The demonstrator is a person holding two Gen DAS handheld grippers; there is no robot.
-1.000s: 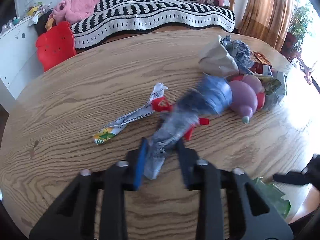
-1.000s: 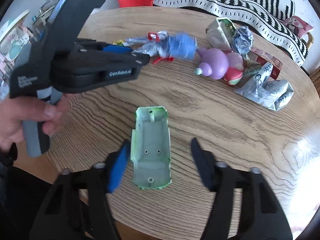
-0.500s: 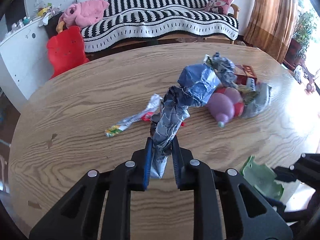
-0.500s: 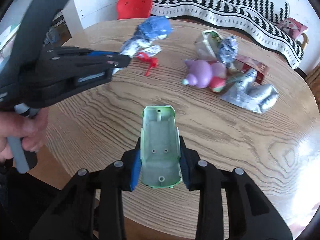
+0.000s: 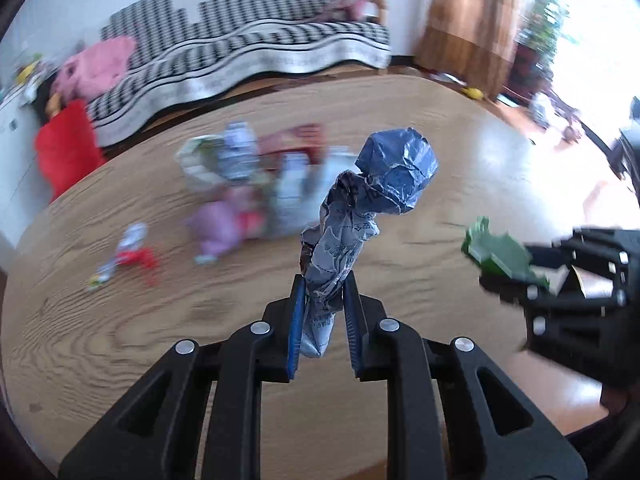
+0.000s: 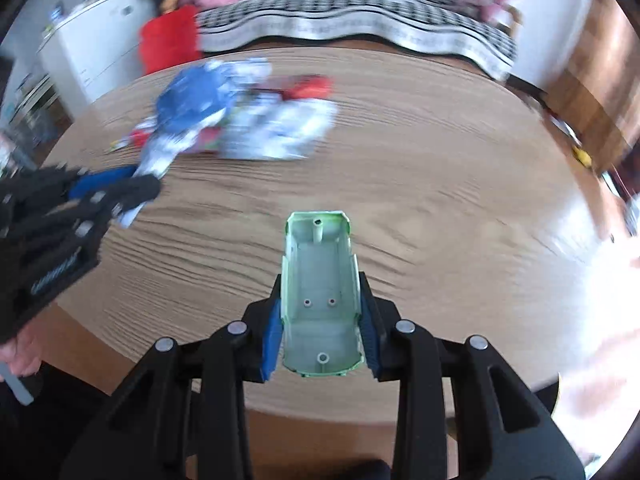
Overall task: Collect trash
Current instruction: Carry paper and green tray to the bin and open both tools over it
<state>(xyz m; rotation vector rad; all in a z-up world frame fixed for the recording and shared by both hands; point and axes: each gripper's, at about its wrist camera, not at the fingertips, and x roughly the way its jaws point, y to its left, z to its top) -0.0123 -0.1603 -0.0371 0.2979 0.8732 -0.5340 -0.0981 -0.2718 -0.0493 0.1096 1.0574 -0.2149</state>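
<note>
Above bench [image 5: 120,360]: left gripper [image 5: 323,292] fingers clamped on crumpled wrapper [image 5: 372,196], lifted clear. Right gripper [image 6: 320,300] fingers, just closing, pinch green shell [image 6: 319,292] off surface. Trash pile [image 5: 256,184] behind, blurred.

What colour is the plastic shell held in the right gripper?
Pale green plastic shell; clearest in the right wrist view.
</note>
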